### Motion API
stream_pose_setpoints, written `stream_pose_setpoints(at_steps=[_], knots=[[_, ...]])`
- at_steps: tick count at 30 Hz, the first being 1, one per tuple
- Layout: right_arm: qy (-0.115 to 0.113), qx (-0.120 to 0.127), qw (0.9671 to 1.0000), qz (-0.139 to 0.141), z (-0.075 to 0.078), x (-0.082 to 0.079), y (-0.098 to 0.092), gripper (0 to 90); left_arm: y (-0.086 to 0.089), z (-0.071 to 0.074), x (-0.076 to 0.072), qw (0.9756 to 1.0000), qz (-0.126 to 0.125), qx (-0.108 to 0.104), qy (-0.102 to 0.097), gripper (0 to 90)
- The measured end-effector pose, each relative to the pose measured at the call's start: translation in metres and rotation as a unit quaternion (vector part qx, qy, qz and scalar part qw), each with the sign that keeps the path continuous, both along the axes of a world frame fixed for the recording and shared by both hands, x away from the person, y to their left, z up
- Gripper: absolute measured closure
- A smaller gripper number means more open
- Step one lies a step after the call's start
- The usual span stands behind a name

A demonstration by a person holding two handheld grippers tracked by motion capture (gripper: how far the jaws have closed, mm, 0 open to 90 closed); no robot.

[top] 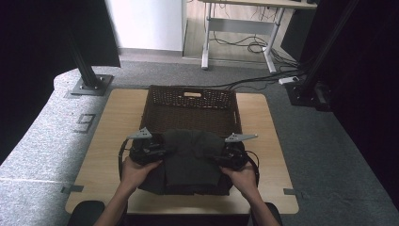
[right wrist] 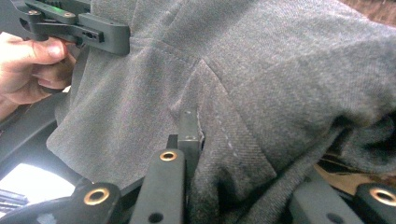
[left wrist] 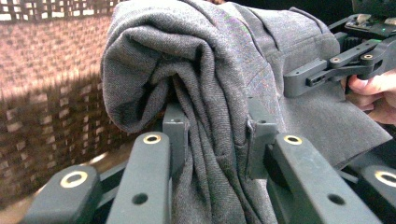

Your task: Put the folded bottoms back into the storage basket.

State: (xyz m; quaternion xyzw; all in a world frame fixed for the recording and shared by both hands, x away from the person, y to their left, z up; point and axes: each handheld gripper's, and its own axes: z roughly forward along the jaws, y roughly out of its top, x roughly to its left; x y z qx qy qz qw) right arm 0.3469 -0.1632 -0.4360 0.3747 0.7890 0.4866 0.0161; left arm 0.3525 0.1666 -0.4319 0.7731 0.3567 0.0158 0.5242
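Holding a folded dark grey garment (top: pixel 190 160) just in front of the wicker basket (top: pixel 190 101), near side, above the wooden surface (top: pixel 117 117). Progress, judged: folding done, bundle gripped at both ends; transfer into basket outstanding, basket interior apparently without contents. Left gripper (left wrist: pixel 215 126): fingers (left wrist: pixel 175 126) clamped on bunched cloth at garment's left end, folds pinched between. Right gripper (right wrist: pixel 196 135): fingers (right wrist: pixel 189 128) closed tight on cloth at right end, one largely buried under fabric.
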Motion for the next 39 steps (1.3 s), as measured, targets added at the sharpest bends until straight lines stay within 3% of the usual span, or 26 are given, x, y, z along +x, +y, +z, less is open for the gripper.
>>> stream_pose_setpoints(at_steps=[5, 18, 28, 39], knots=[[-0.018, 0.004, 0.9998, 0.000, 0.024, 0.005, -0.002, 73.9, -0.001, 0.025, 0.007, 0.9999, -0.001, -0.004, -0.014, 68.4], [-0.042, 0.007, 0.9991, 0.003, 0.065, 0.027, -0.003, 73.9, 0.001, 0.063, 0.026, 0.9995, -0.001, -0.012, -0.030, 68.4], [-0.070, 0.004, 0.9975, -0.001, 0.094, 0.052, 0.001, 73.9, 0.004, 0.096, 0.053, 0.9985, 0.004, -0.029, -0.046, 68.4], [-0.085, -0.005, 0.9963, -0.008, 0.106, 0.085, 0.005, 73.8, 0.004, 0.105, 0.087, 0.9984, 0.009, -0.031, -0.047, 68.3]])
